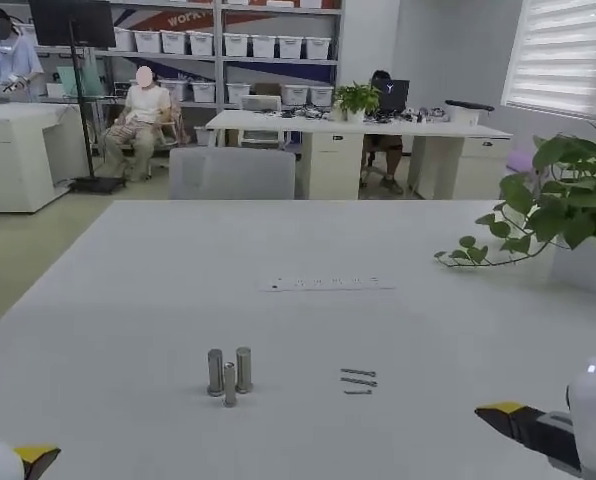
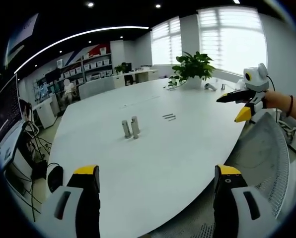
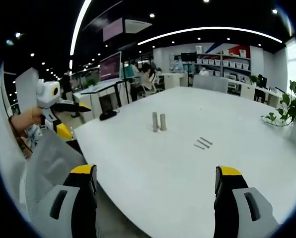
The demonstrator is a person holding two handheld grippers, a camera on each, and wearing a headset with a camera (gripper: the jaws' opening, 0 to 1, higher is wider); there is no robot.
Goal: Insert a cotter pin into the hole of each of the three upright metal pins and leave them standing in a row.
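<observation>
Plant [image 1: 570,198] right of cotter pins [image 1: 358,381]

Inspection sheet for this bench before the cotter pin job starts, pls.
Surface: white table, level.
Job's things: three metal pins upright in a tight cluster, not a row; three cotter pins lying to their right, apart from them, none inserted.
Clutter: potted plant at the far right; pale strip mid-table.
Grippers: left gripper and right gripper, jaws open, holding nothing.
Cables: cables on the floor beside the table.
Surroundings: shelves of bins, desks, seated people, window blinds.
</observation>
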